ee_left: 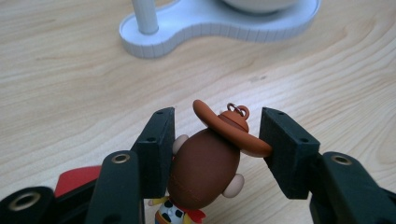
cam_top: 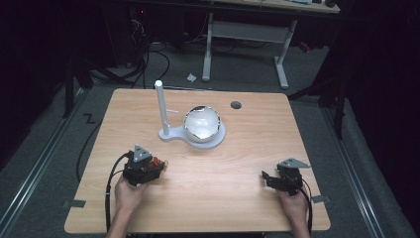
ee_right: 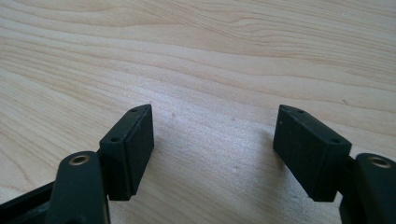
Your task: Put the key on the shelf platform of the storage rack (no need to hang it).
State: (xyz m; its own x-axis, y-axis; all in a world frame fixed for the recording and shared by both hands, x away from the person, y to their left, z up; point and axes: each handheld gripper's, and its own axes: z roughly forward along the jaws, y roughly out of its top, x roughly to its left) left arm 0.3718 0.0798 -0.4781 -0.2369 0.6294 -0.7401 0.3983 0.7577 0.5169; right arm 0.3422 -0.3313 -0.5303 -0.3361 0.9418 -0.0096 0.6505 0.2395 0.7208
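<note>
Two grippers rest on the counter near the white stand (cam_top: 192, 134): left gripper (ee_left: 217, 144) fingers pinch a cowboy figurine (ee_left: 205, 168), seemingly light, rigid; grip the head, not its thin hat. Right gripper (ee_right: 215, 149) gapes empty

We can read no text, label, brand or number anywhere. Around the white stand (cam_top: 190, 133), the bare wooden table (cam_top: 247, 163) carries no print. The cowboy figure (ee_left: 208, 163) near that stand shows no lettering either.

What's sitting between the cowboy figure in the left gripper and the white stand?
Nothing: the left gripper view shows bare wooden table between the cowboy figure and the white stand.
</note>
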